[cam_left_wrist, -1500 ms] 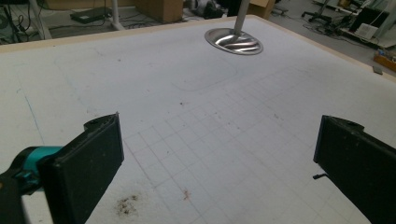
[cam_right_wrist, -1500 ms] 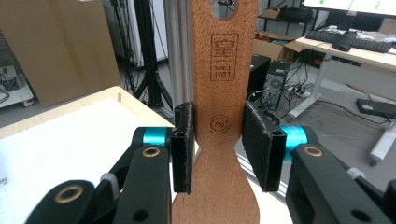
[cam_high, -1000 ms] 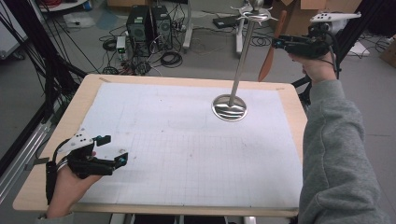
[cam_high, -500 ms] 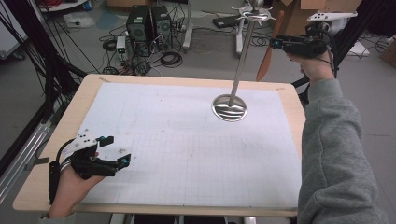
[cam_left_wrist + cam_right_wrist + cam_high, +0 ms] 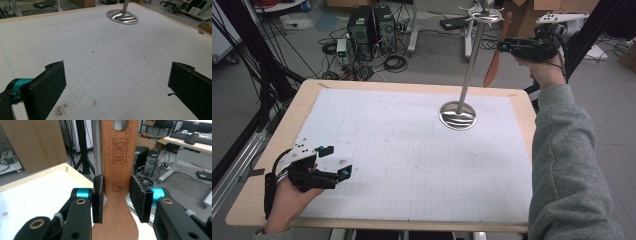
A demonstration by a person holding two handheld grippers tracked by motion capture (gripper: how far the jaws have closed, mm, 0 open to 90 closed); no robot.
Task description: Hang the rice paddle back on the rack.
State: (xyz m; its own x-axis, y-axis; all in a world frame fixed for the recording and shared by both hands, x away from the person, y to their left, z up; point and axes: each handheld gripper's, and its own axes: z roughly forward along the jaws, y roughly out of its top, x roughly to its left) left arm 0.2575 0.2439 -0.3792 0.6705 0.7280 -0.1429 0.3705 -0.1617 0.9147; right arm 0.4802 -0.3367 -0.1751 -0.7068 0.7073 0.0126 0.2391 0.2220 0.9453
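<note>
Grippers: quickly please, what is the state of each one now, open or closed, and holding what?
Left gripper: open, holding nothing, low over the white gridded mat.
Right gripper: closed on the wooden spatula, beside the metal stand.

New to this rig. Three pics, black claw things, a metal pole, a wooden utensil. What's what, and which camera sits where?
There is no robot arm here: a person holds a hand-held two-jaw gripper in each hand.

The high view looks down on the wooden table, which is covered by a white gridded sheet. The left gripper rests low near the table's near left corner, and the right gripper is raised beyond the far right corner. On the sheet stands a shiny metal stand with a round base and a tall pole.

The other two pictures come from cameras riding on the grippers, looking along their own black jaws. In the left gripper view the jaws stand wide apart over the sheet, with nothing between them. In the right gripper view the jaws stand on either side of the narrow neck of a brown wooden spatula, which hangs upright beside the pole; the left pad touches it, the right one shows a slight gap.
</note>
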